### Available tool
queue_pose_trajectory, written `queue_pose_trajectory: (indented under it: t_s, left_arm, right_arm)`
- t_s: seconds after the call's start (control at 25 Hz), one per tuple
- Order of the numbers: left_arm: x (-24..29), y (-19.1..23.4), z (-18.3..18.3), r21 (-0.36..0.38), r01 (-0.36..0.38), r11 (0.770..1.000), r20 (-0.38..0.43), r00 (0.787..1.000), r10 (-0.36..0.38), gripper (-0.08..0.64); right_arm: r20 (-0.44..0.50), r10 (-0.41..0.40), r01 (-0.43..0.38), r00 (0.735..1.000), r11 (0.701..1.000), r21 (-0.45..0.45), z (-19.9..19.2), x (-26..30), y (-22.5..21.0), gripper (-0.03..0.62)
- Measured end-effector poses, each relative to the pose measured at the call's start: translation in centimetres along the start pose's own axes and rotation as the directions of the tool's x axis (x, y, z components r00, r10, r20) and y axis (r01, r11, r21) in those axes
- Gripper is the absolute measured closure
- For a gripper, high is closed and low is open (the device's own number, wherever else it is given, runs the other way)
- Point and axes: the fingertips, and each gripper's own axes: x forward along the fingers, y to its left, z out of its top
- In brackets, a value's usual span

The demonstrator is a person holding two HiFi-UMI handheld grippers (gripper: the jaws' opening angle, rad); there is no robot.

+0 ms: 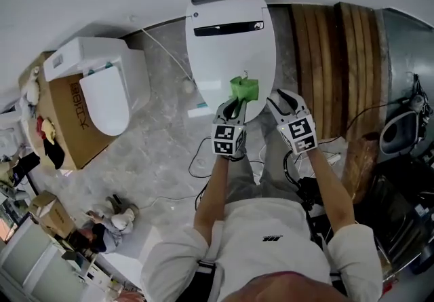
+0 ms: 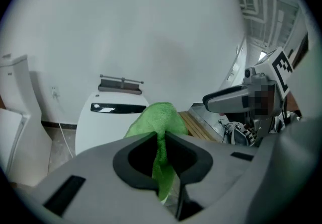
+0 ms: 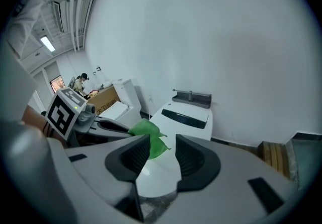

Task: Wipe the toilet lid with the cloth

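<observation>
Left gripper view: the left gripper (image 2: 160, 142) has its jaws pressed together on a green cloth (image 2: 157, 120). One fold runs down between them and a bunch puffs out above.
Right gripper view: the right gripper (image 3: 162, 153) has its jaws spread with nothing between them; only the lid shows through the gap.
Where the cloth is: over the front end of the toilet lid (image 1: 229, 56), held up by the left gripper. I cannot tell whether any corner touches the lid.
Right gripper's place: just beside the lid's front right edge, near the cloth but apart from it.
Cloth, handling: likely light, soft and limp, with a terry-like pile. It should crumple and drag rather than slide. A pinch on a gathered fold, leaving loose fabric free to lie flat on the lid, seems the sound hold.
Lid, material: glossy white hard plastic, a long rounded oval, closed, with a dark strip (image 1: 228, 28) near its hinge end. It is probably slick under the cloth.
Around the lid: marbled grey floor (image 1: 163, 138); wooden slats (image 1: 332, 49) to its right; a second white toilet (image 1: 105, 90) to its left.
Step judged: wiping not yet begun.
</observation>
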Motion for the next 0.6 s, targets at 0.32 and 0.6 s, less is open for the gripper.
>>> queue_pose_trajectory:
  t_s: [0.32, 0.6]
  left_arm:
    - [-7.3, -0.8, 8.7, 0.126, 0.025, 0.992, 0.104, 0.994, -0.038, 0.495]
    - [-11.8, -1.9, 12.8, 0.194, 0.051, 0.980, 0.159, 0.984, -0.083, 0.495]
  right_arm:
    - [0.116, -0.089, 0.091, 0.989, 0.996, -0.013, 7.5, -5.2, 3.0, 0.423]
    - [0.181, -0.157, 0.163, 0.971, 0.987, -0.017, 11.2, -8.8, 4.8, 0.423]
